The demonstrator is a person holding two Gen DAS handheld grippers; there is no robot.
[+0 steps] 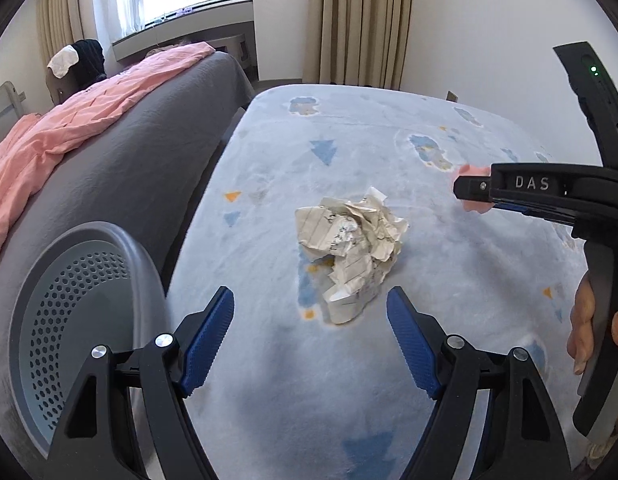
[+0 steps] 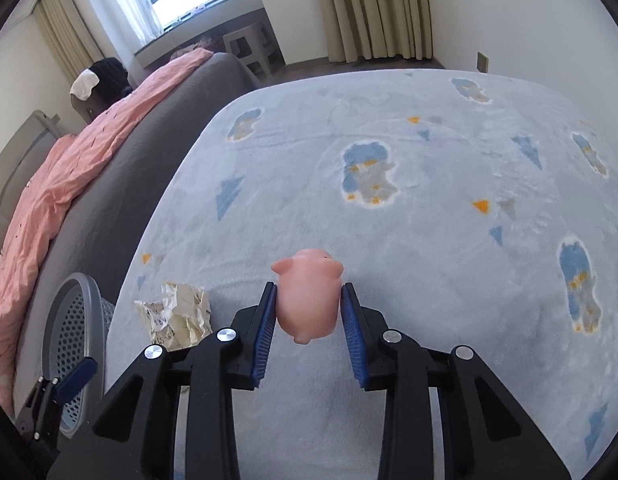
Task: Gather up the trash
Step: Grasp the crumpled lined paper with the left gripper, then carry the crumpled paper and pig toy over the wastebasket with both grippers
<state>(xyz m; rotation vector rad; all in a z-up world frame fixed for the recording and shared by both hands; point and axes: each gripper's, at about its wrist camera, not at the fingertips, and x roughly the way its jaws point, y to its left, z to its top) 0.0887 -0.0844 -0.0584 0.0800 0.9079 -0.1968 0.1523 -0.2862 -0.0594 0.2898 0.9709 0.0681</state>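
A crumpled ball of lined paper (image 1: 351,248) lies on the pale blue patterned rug (image 1: 389,140). My left gripper (image 1: 309,292) is open, and the paper's near end sits just beyond its fingertips, between them and untouched. To the right, my right gripper (image 1: 469,192) is shut on a small pink pig toy (image 1: 475,207). In the right wrist view the pig toy (image 2: 309,292) is squeezed between both blue pads of the right gripper (image 2: 309,286) and is raised off the rug. The paper (image 2: 177,314) lies to its left.
A grey perforated basket (image 1: 69,300) stands at the rug's left edge against a grey bed (image 1: 149,140) with a pink blanket (image 1: 69,120). A person's hand (image 1: 585,328) holds the right gripper's handle. Curtains and a window are at the back.
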